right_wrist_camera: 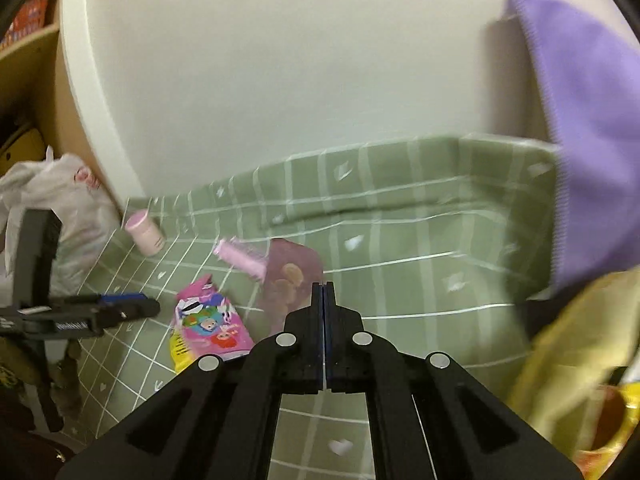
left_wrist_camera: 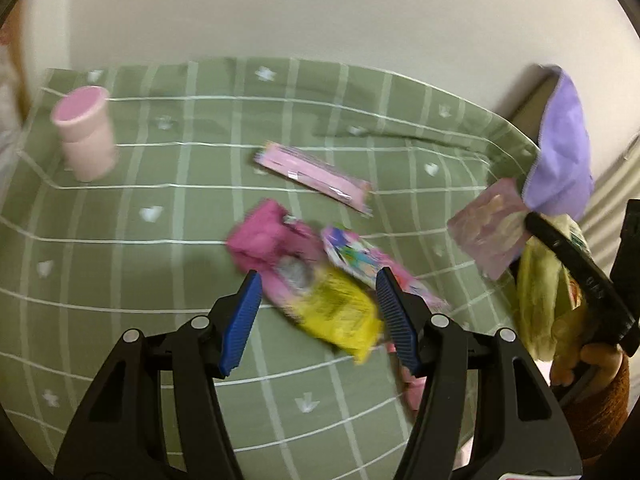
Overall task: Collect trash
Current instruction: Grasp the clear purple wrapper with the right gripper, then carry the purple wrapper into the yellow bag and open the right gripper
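Altogether four wrappers [left_wrist_camera: 320,300], one cup [left_wrist_camera: 86,132].

On the tablecloth [left_wrist_camera: 160,264], a cup [left_wrist_camera: 86,138] stands far left of the wrappers [left_wrist_camera: 312,276].

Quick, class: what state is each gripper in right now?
Left gripper: open, above the yellow wrapper, not gripping.
Right gripper: closed, apparently pinching the mauve packet by its edge.
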